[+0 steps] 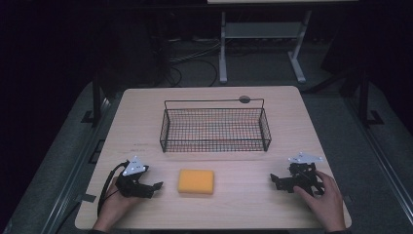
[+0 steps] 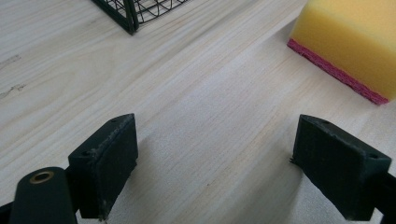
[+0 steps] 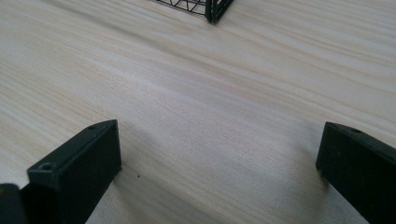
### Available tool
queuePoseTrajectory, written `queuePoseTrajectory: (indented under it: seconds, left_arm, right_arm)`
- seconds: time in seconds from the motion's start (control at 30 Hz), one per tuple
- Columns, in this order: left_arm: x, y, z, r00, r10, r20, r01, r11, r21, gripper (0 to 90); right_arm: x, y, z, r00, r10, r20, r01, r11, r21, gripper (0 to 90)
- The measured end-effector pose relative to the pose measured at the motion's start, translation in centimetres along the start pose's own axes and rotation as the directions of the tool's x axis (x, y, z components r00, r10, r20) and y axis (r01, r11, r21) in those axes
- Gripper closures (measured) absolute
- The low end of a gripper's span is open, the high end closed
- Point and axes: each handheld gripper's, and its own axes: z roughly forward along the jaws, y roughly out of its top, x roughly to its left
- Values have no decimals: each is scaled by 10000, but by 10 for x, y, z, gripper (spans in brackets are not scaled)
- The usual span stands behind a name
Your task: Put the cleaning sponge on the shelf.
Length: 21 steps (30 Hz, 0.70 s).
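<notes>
On the wooden table (image 1: 146, 122), a yellow sponge (image 1: 196, 181) lies flat near the front edge between the two grippers, its long axis running left to right, just beside the left gripper (image 1: 155, 186) and well apart from the right gripper (image 1: 273, 179). Both grippers rest on the table with jaws spread wide and nothing held; judged likeliest, the left would take the sponge. Behind the sponge stands a black wire basket (image 1: 215, 145), apparently empty.
</notes>
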Motion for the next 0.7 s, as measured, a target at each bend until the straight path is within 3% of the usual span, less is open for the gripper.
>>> queuePoseTrajectory:
  seconds: [0.5,0.63,0.7]
  left_arm:
    - [2,-1,-1,9999,-96,51,96,9999,-73,153]
    - [4,-1,-7,9992,-399,65,400,9989,-253,281]
    - [5,0,-9,9993,-360,74,361,9991,-243,341]
  right_arm:
    - [0,0,0,10000,0,1,0,10000,0,0]
    - [0,0,0,10000,0,2,0,10000,1,0]
    - [0,0,0,10000,2,1,-2,10000,1,0]
